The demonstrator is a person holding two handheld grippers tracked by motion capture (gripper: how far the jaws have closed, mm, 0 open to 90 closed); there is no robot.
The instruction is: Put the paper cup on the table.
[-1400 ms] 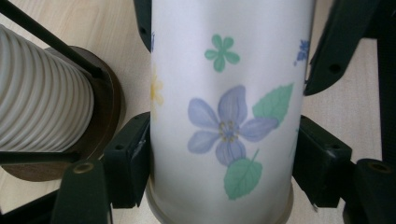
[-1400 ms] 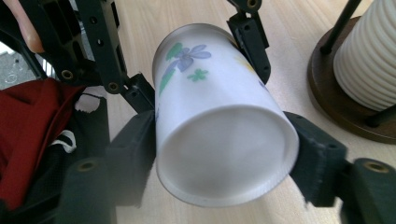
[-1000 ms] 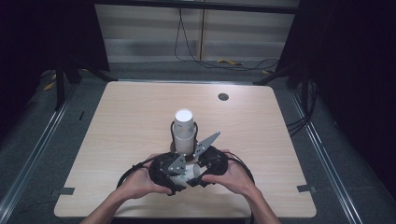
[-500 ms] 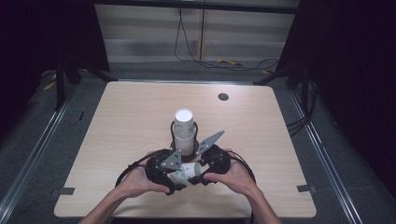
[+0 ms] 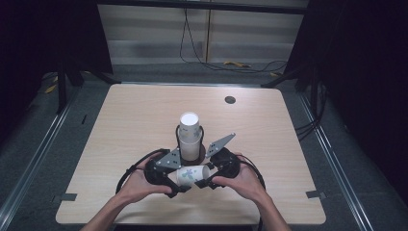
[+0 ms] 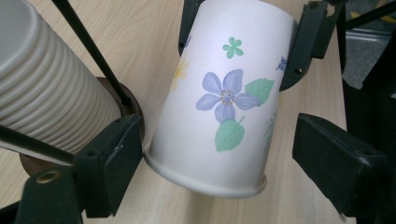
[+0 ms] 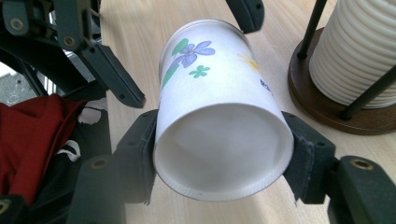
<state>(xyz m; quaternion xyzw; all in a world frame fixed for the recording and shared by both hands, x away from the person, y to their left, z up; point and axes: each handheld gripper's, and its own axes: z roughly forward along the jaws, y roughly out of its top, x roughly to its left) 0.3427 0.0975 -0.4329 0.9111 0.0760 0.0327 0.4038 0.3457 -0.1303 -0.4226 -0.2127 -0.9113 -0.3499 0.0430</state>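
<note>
Left hand-held gripper [image 6: 219, 154] jaws just opened | flowered cup [image 6: 224, 102]: no readable writing

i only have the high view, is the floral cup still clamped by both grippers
Observer: No. The left gripper has just been opening; its pads stand clear of the floral cup.
Operator: so who holds it
Observer: The right gripper, pads pressed on both sides near its base.
Operator: what's printed on it
Observer: A purple flower with green leaves.
Operator: and the white stack
Observer: Ribbed cups on a round wooden base with black rods.
</note>
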